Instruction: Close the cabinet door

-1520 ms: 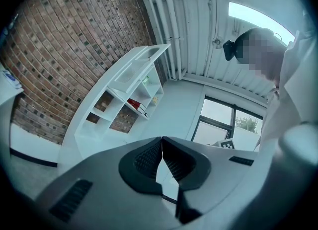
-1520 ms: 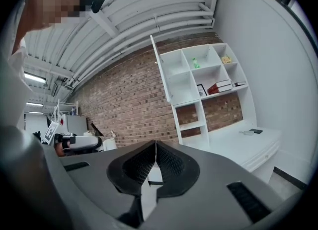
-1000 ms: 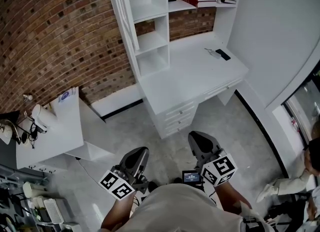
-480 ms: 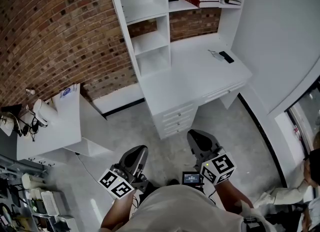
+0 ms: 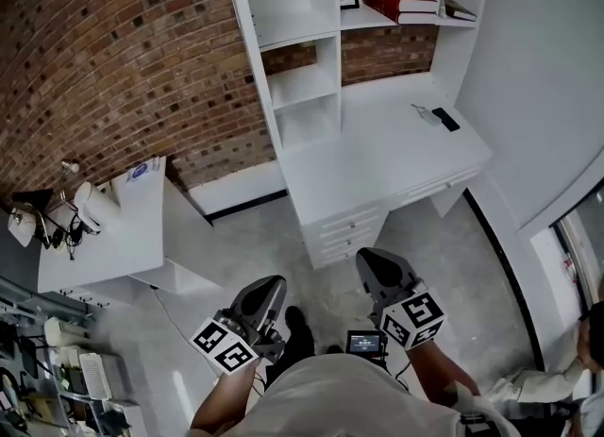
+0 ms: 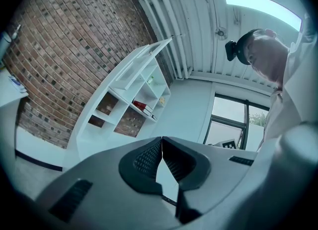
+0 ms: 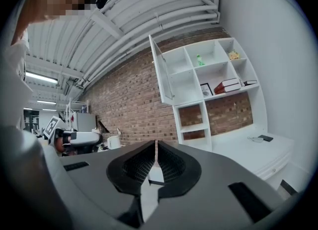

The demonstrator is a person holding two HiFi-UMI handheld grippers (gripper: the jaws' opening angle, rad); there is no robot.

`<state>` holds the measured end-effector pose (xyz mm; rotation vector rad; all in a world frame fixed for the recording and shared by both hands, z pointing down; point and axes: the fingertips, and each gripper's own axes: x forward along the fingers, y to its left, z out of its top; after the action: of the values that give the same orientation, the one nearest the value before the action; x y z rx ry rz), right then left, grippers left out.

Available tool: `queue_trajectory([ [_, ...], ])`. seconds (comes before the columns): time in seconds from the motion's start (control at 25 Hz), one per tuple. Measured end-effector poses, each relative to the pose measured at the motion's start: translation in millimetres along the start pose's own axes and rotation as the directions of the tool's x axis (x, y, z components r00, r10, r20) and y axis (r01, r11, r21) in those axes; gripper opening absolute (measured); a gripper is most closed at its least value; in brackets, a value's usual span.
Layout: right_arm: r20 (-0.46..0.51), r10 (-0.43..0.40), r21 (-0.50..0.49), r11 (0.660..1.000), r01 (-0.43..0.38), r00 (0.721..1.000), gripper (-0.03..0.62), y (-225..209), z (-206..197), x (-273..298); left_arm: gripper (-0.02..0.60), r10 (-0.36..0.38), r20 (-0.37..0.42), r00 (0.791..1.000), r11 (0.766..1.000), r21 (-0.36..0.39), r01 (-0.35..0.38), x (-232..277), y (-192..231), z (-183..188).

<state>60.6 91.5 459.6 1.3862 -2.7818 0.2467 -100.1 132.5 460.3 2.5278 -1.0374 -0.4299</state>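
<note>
Fingertips meet on both tools: the left gripper [image 6: 161, 142] shows its dark ribbed pads pressed together at the tips with nothing between them, and the right gripper [image 7: 155, 147] looks the same, clenched and empty. Both hang low in front of the person's body, over the grey floor, well apart from the tall white shelf unit [image 5: 255, 39] that stands on a white desk [image 5: 377, 157] against the red-brown brick wall [image 5: 113, 58]. The white cabinet door [image 7: 161, 70] is open, swung out from the upper left compartment of that unit; in the right gripper view it lies above and far beyond the right tips, left of the shelf that carries the red books [image 7: 227, 86]. Reaching it likely calls for walking up to the desk and lifting an arm high. The main risk, as I judge it, lies in the push itself: closed tips offer a small, hard contact, so they could skid off the smooth panel or its thin edge, and too strong a shove could slam the door and shake what stands on the shelves. Approaching carelessly could also knock the projecting door further open.
</note>
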Motion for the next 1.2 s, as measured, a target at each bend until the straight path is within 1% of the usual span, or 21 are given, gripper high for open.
queue_trajectory([
  [0.28,0.018,-0.036,-0.018,0.999,0.036,0.999,0.029,-12,11,44,0.011,-0.048,-0.003,0.999,0.999,-0.002,0.047,27,40,17],
  [0.48,0.04,-0.073,-0.026,0.997,0.074,0.997,0.029,-30,26,83,0.011,-0.088,0.002,0.996,0.996,0.009,0.088,59,76,43],
  [0.76,0.057,-0.12,-0.035,0.992,0.122,0.991,0.029,-43,47,133,0.011,-0.139,-0.003,0.99,0.99,0.018,0.139,92,120,79],
  [1.0,0.063,-0.155,-0.04,0.987,0.158,0.986,0.029,-53,56,167,0.011,-0.171,-0.008,0.985,0.985,0.012,0.171,110,151,97],
  [1.2,0.083,-0.166,-0.059,0.984,0.171,0.983,0.029,-57,71,193,0.011,-0.192,-0.007,0.981,0.981,0.017,0.192,122,174,113],
])
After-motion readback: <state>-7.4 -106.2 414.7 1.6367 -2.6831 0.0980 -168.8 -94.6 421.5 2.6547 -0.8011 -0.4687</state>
